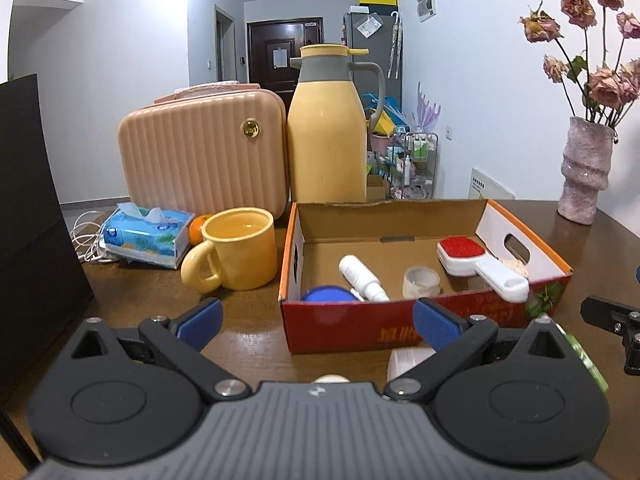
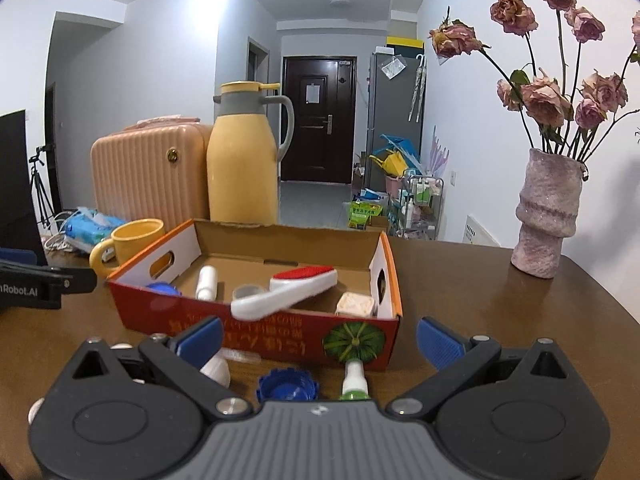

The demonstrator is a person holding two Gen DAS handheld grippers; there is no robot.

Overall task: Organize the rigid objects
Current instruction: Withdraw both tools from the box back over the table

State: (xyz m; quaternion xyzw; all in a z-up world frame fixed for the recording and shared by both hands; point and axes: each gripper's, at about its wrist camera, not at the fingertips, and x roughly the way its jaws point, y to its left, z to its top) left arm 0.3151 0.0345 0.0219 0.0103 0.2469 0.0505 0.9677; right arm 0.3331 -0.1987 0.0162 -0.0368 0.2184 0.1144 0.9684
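Note:
A red cardboard box [image 1: 400,320] [image 2: 256,330] sits on the brown table. Inside lie a white lint brush with a red pad [image 1: 476,266] [image 2: 288,290], a white bottle [image 1: 360,278] [image 2: 207,282], a small jar [image 1: 421,282] [image 2: 248,292], a blue lid [image 1: 328,294] [image 2: 162,289] and a square white tub [image 2: 354,305]. In front of the box lie a blue cap [image 2: 286,388], a green-and-white tube [image 2: 354,378] and a white round object [image 2: 216,370]. My left gripper [image 1: 318,324] and right gripper [image 2: 320,338] are both open, empty, just short of the box's front wall.
A yellow mug [image 1: 240,248] [image 2: 128,242], tissue pack [image 1: 146,234], orange [image 1: 198,228], pink case [image 1: 204,160], yellow thermos [image 1: 328,132] and cables stand left and behind. A vase of dried roses [image 1: 586,170] [image 2: 548,216] is at the right. A black panel [image 1: 32,220] borders the left.

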